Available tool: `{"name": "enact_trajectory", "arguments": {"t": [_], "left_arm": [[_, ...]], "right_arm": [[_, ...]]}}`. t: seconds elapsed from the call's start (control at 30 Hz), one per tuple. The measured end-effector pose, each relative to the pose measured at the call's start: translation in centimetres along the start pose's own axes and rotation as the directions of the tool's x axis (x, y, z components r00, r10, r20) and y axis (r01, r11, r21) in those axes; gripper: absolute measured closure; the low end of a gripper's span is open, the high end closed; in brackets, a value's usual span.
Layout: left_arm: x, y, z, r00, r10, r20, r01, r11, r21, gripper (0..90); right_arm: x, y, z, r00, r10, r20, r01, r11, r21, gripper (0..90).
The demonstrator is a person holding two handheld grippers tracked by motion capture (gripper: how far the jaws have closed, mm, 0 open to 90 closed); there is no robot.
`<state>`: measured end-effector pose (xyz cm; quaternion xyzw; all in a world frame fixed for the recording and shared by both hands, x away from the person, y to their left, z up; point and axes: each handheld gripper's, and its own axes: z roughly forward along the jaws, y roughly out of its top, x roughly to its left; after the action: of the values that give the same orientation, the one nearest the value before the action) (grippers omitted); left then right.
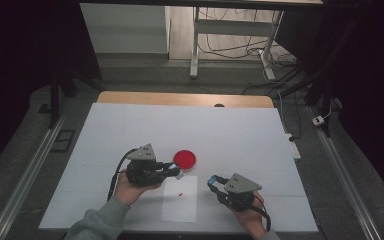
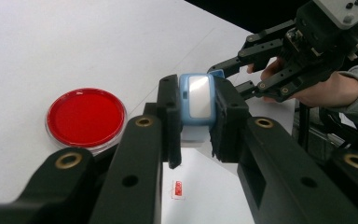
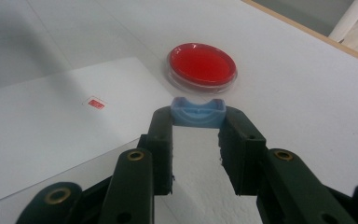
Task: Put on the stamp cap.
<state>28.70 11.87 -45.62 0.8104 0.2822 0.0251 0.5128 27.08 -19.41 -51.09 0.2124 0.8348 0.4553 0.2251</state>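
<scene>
both grippers are clenched on something: my left gripper (image 2: pixel 196 122) pinches a small light-blue device with a shiny rectangular face (image 2: pixel 196 100), held upright between the black pads, and my right gripper (image 3: pixel 196 140) clamps a light-blue cap-like piece with a curved notch (image 3: pixel 198 113) right at its tips. from the high view, my left gripper (image 1: pixel 176 171) sits low over the white table (image 1: pixel 240 135), its jaws pointing to the right toward the red petri dish (image 1: pixel 185 159), which lies just beyond the tips. my right gripper (image 1: pixel 213 181) hangs near the table's front edge, well apart from the left, jaws pointing left, the blue piece (image 1: pixel 213 179) showing at its tips. between the two hands lies a white sheet of paper (image 1: pixel 180 205) carrying a tiny red mark (image 1: pixel 180 194); the dish sits just past the sheet's far edge. in the right gripper view, the dish (image 3: pixel 201 64) lies ahead of the held piece and the red mark (image 3: pixel 96 103) is off to the left on the sheet. in the left gripper view, the dish (image 2: pixel 86 117) rests on the table left of my jaws, and my other hand (image 2: pixel 328 91) shows farther off with its gripper.
</scene>
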Motion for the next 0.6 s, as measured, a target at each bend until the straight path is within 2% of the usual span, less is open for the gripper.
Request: {"name": "enact_trajectory", "arguments": {"t": [0.6], "left_arm": [[-0.4,0.1,0.6,0.9999,0.001,0.016,-0.001,1.0000,0.000,75.0]], "right_arm": [[1.6,0.6,1.5,0.9987,-0.033,-0.038,0.033,0.999,0.011,65.7]]}}
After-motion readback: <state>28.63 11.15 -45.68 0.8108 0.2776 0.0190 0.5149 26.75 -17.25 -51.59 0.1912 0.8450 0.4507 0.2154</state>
